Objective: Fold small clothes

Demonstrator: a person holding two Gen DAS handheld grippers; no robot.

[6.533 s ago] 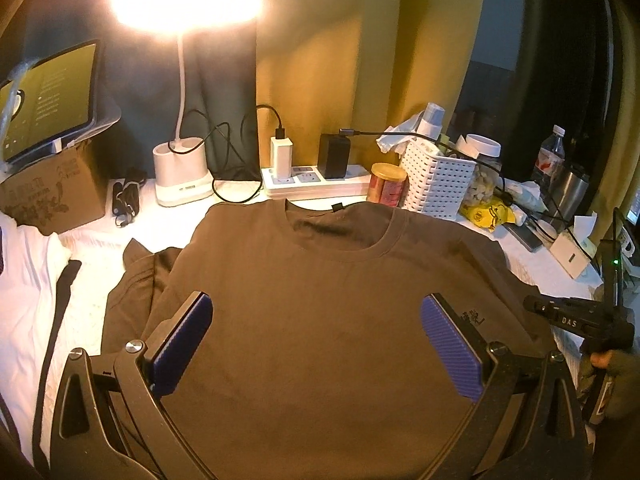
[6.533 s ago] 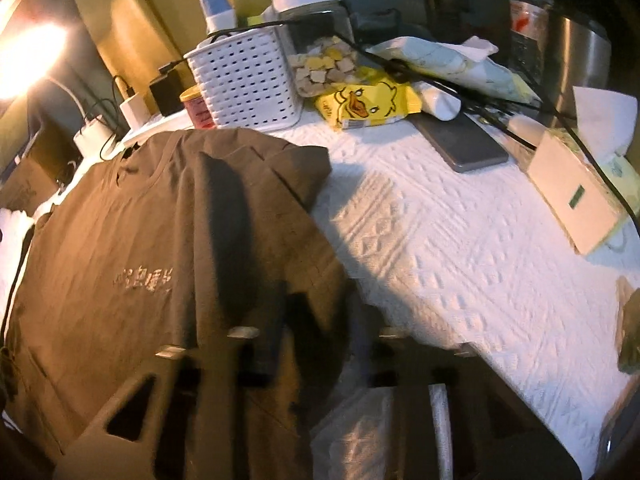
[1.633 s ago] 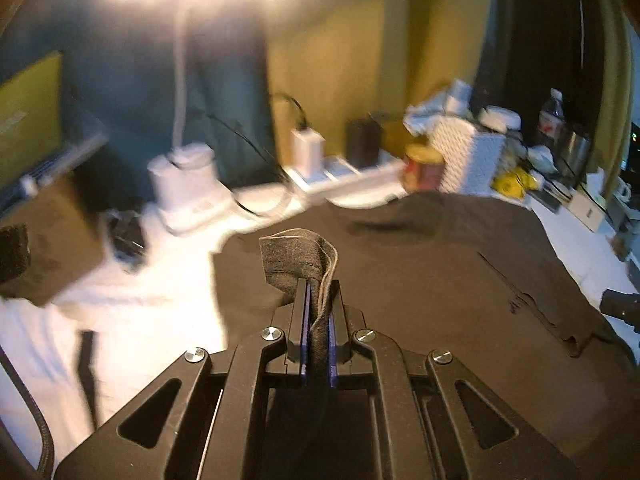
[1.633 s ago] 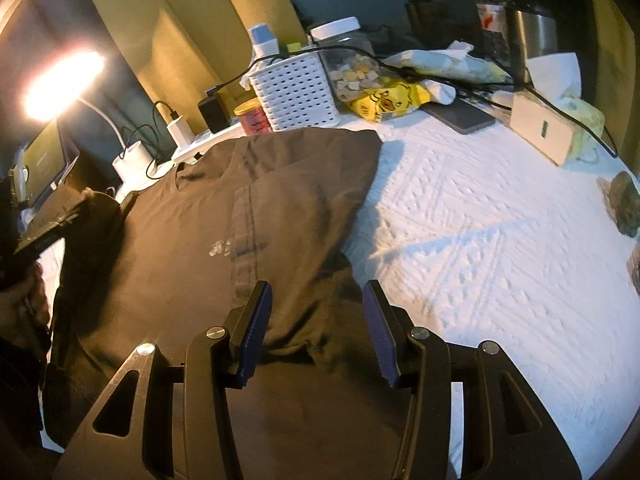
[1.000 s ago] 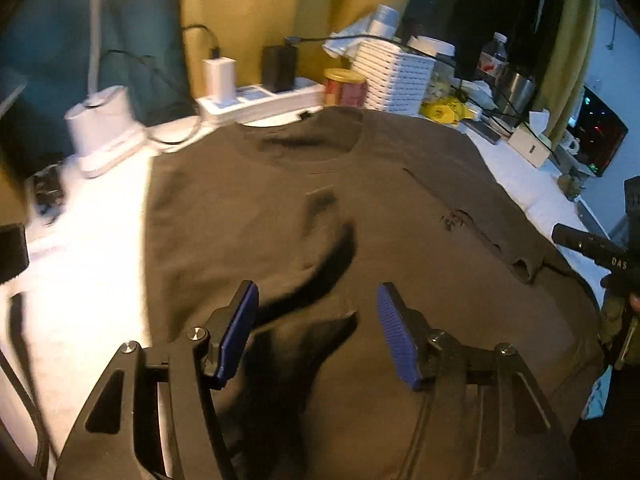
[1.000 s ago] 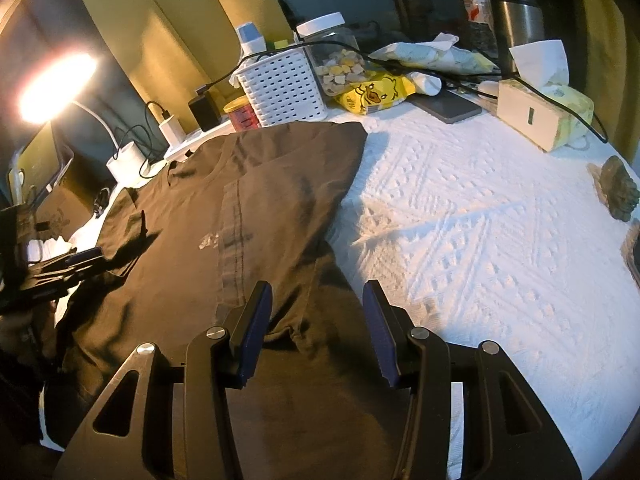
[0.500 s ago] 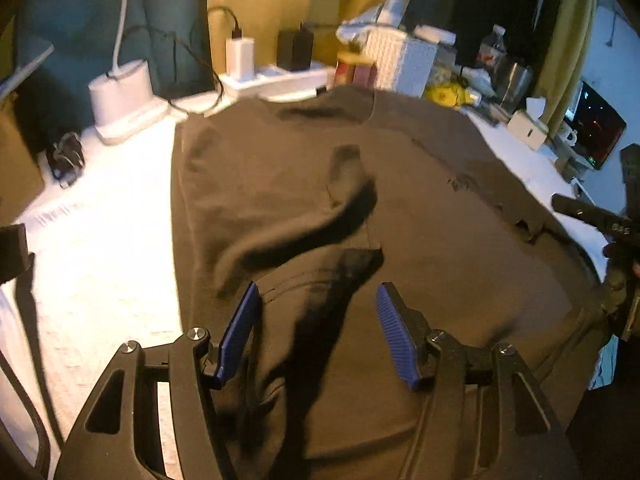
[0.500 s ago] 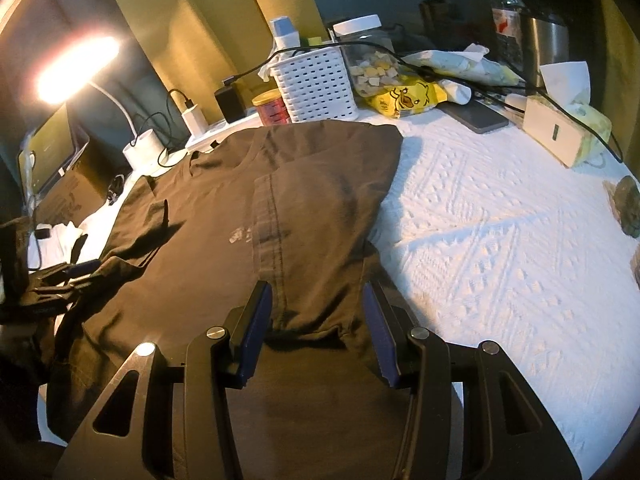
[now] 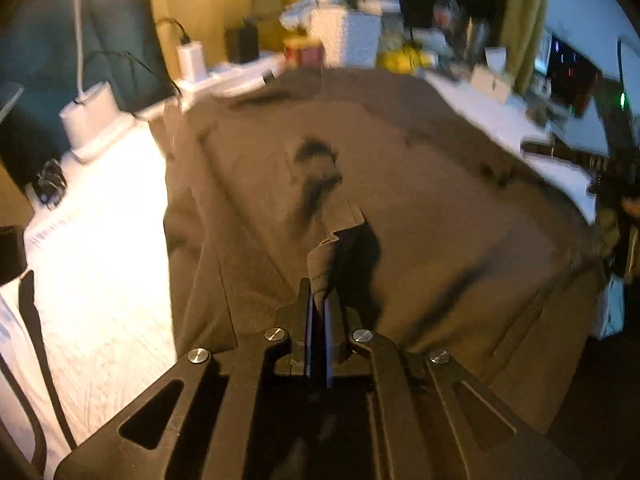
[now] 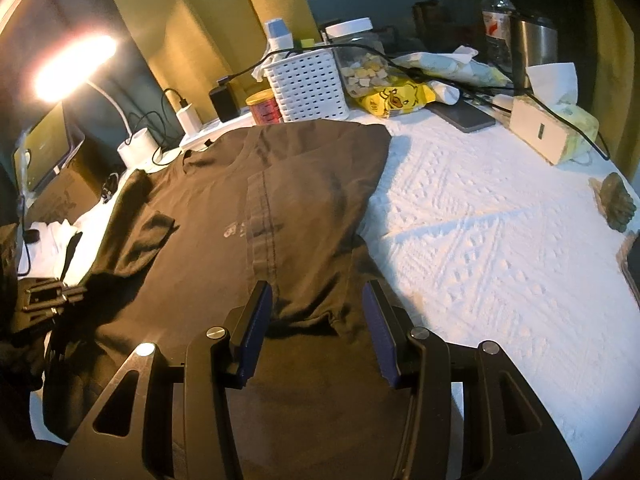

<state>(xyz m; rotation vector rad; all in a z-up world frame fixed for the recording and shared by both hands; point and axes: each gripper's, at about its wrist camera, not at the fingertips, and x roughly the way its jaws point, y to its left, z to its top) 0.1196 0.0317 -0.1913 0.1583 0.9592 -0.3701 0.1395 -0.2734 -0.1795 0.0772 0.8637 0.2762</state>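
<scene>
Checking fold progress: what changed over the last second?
The left gripper, open a second ago, has shut on a pinch of the brown T-shirt. The right gripper stayed open over the folded sleeve; nothing else moved.

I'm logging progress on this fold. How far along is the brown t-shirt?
Done: one side of the t-shirt is folded inward. In hand: the left gripper pinches a fold of fabric on the other side; the right gripper hovers open. Left: finish that side, then fold lengthwise.

Left wrist view is all motion blur, so the clutter [image 9: 360,36] along the top centre is just unreadable smears.
</scene>
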